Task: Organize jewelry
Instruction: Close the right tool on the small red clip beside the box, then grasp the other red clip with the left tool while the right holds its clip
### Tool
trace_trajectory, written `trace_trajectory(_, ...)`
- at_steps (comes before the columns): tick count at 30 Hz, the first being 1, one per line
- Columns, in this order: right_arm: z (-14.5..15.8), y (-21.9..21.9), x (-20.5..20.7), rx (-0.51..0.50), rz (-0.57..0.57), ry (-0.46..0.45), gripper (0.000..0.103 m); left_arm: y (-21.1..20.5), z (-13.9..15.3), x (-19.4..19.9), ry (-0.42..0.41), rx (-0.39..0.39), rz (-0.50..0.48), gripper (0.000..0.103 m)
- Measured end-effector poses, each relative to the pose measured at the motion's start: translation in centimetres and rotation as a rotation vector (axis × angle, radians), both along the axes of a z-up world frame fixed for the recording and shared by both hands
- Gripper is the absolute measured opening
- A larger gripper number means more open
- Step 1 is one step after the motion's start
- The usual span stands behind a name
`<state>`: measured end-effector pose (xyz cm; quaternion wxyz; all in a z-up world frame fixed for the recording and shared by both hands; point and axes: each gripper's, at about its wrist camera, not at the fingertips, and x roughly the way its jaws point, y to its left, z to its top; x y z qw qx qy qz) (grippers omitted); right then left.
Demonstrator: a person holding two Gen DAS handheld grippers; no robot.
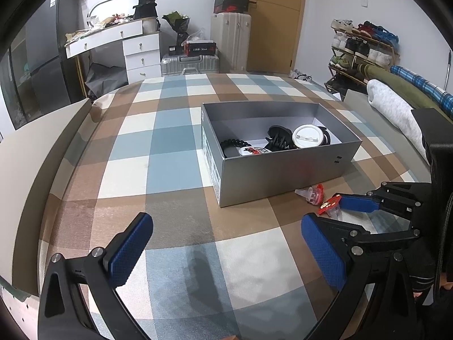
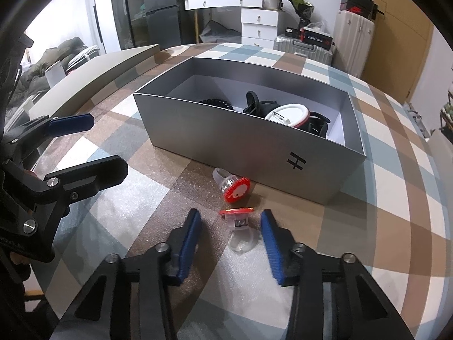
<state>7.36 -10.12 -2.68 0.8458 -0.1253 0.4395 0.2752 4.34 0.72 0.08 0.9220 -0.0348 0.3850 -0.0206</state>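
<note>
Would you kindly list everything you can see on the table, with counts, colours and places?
Box: one, grey, open, mid-table.
Hair claw: one, black, inside the box.
Round badge: one, white with red rim, inside the box beside the claw.
Coil hair tie: one, black, inside the box at its left end.
Toy rings: two, clear with red tops; one by the box front, one between the right gripper's pads, untouched.
Tablecloth: one, blue, brown and cream checks.
Left gripper: blue pads, open, empty.
Right gripper: blue pads, open.
</note>
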Motion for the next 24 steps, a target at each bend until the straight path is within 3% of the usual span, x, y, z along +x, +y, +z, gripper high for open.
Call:
trace_trajectory(4,0.1,0.0,0.0,0.001,0.002,-0.001,0.033,-0.1,-0.1,0.0,0.002,0.004,-0.003,0.102)
trace_trajectory(9,0.1,0.0,0.0,0.0,0.001,-0.001,0.018,-0.1,-0.1,0.0,0.002,0.003,-0.004,0.102)
trace_trajectory(19,0.9,-0.4,-0.3,0.012,0.017,-0.021,0.018,0.0,-0.1,0.0,0.005,0.0,-0.004,0.102)
trace_trajectory(24,3.4,-3.7,0.5,0.115,-0.03,-0.037,0.018,-0.3,-0.3,0.0,0.024,-0.03,-0.023,0.102)
